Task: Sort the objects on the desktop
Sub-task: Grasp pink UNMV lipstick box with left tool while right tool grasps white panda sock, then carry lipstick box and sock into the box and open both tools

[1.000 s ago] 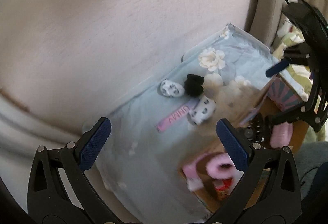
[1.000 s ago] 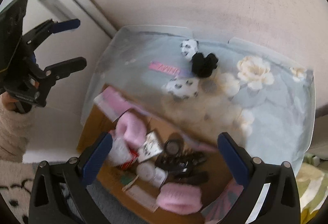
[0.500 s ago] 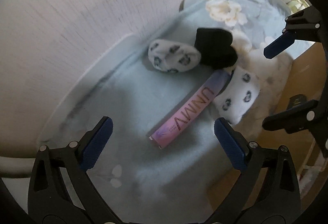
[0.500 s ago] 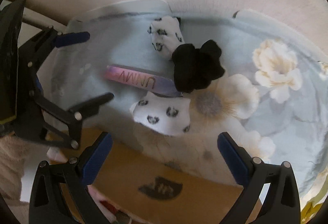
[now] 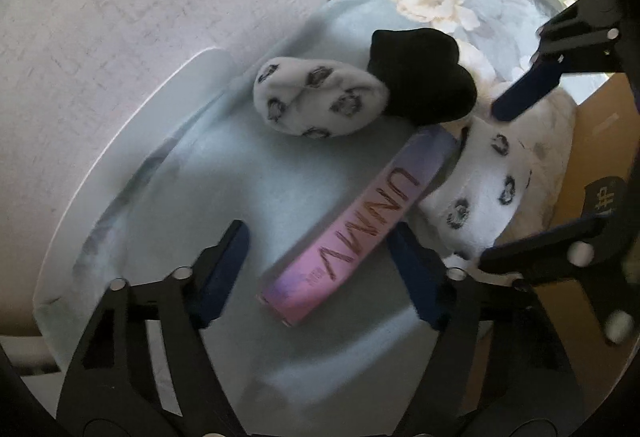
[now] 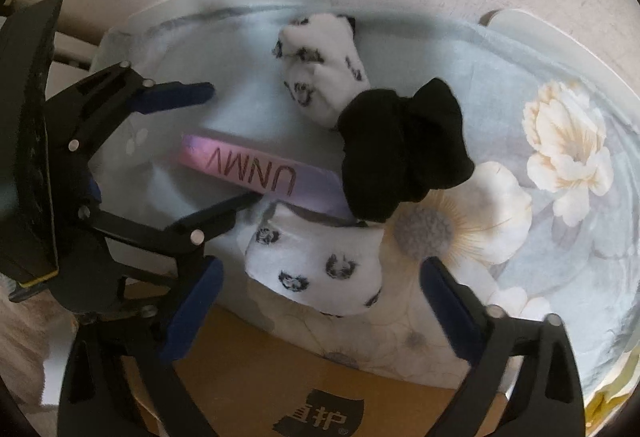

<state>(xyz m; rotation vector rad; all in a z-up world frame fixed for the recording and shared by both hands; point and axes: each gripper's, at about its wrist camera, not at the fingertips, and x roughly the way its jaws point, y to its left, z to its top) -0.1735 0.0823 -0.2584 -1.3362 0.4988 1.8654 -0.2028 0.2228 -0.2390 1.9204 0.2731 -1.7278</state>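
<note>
Both claws have dropped closer, left claw (image 5: 320, 269) straddling the pink box (image 5: 356, 225).

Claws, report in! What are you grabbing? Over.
Left claw open around pink box. Right claw open above spotted sock. Black sock overlaps box's far end.

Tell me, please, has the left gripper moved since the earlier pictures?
Yes. The left gripper has closed in on the pink box lying on the floral cloth, its open fingers now flanking it.

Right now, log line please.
left gripper: open, straddling pink tube | right gripper: open, over spotted sock | nothing held
</note>
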